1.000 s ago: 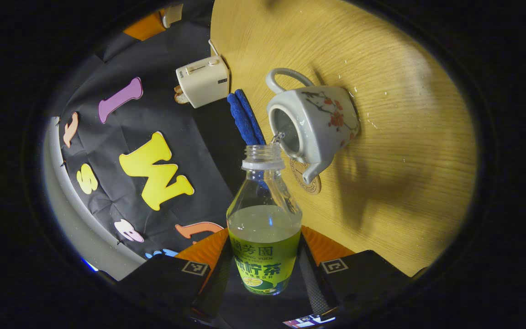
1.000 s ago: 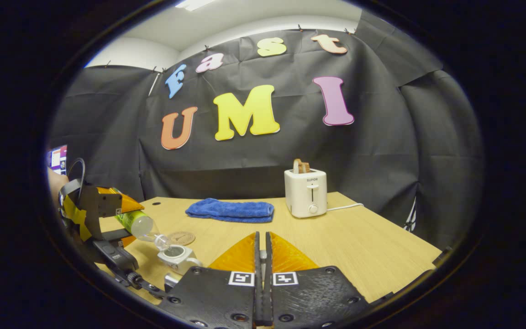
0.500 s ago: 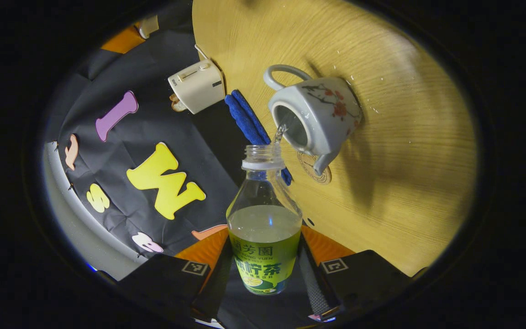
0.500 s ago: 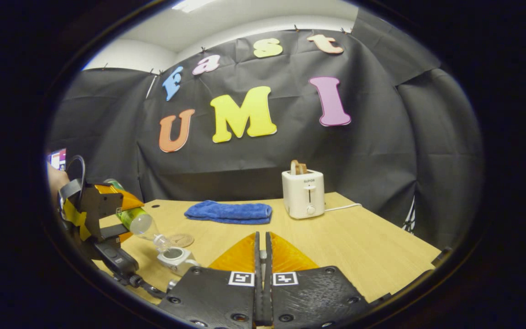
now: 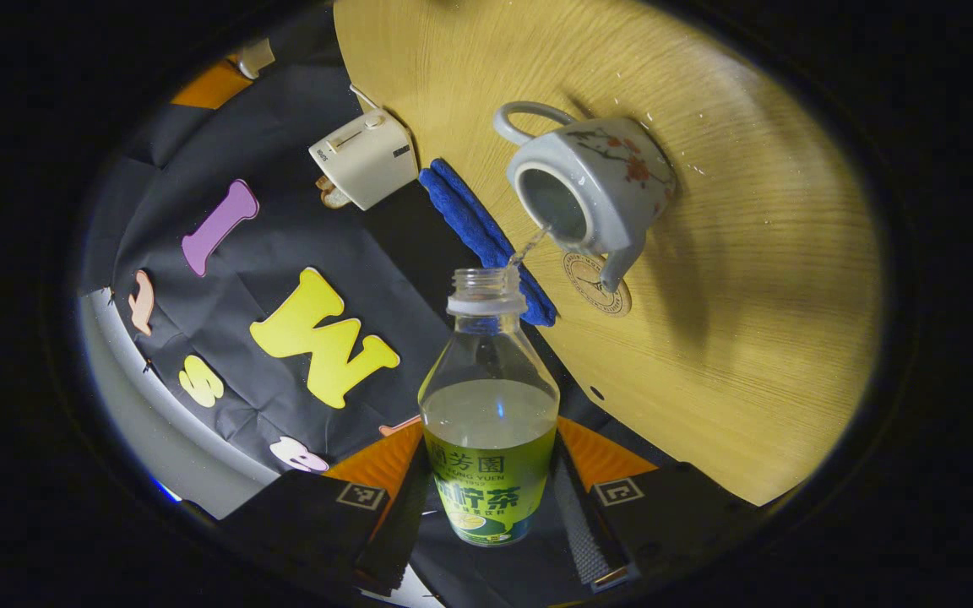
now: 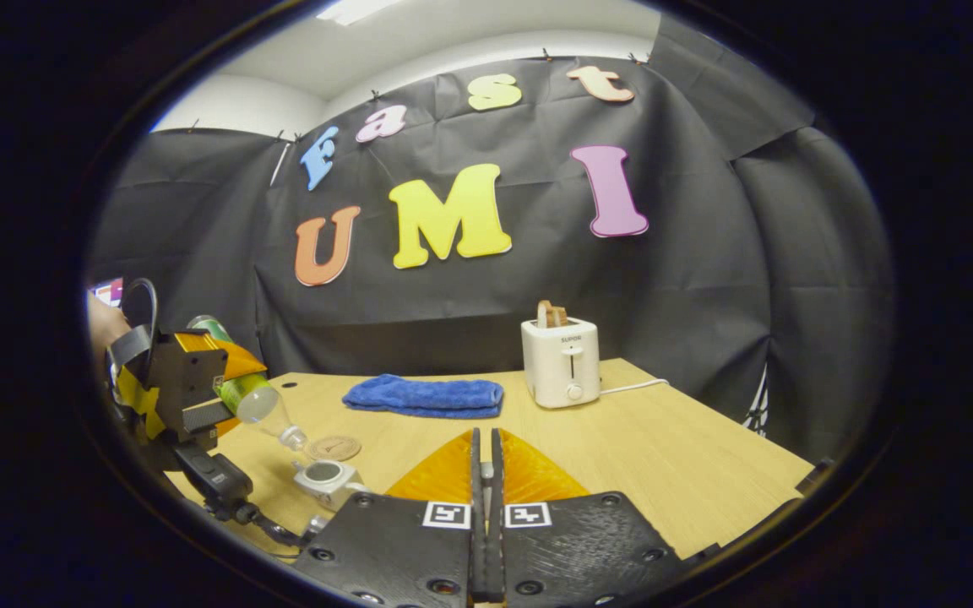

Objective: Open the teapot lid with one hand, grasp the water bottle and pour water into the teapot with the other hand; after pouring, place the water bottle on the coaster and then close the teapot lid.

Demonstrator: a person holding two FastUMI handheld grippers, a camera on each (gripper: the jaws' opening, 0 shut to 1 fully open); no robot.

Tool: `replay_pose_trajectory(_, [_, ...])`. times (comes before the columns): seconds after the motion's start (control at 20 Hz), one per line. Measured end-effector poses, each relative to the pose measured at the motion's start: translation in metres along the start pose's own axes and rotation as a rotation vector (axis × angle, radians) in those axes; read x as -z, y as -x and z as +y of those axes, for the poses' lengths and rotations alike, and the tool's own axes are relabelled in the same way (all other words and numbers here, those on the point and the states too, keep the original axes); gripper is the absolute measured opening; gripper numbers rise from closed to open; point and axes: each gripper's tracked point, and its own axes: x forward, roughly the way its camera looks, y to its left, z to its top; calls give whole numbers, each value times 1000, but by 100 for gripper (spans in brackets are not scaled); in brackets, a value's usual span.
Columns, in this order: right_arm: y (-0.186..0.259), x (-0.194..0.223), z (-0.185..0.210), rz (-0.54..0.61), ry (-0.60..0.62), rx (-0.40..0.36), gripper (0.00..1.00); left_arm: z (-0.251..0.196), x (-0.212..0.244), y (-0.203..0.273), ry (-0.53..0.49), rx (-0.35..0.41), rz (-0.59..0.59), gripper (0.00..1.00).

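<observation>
Now your left tool (image 5: 491, 473) clamps the clear plastic water bottle (image 5: 489, 405) by its labelled body, tilted, w/ a thin stream running into the lidless glazed teapot (image 5: 592, 190) on the wood-grain counter (image 5: 748, 279). Round coaster (image 5: 596, 285) sits just beside the spout. Your right tool (image 6: 484, 473) is pinched nearly closed; can't tell what's between its fingers.
</observation>
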Motion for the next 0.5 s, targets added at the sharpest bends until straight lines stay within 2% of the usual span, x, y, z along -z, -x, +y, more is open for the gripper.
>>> replay_pose_trajectory(0.4, [0, 1, 1, 3, 10, 0, 0, 0, 2, 0, -1, -15, -5, 72])
replay_pose_trajectory(0.5, [-1, 2, 0, 5, 11, 2, 0, 2, 0, -1, 3, -31, -18, 75])
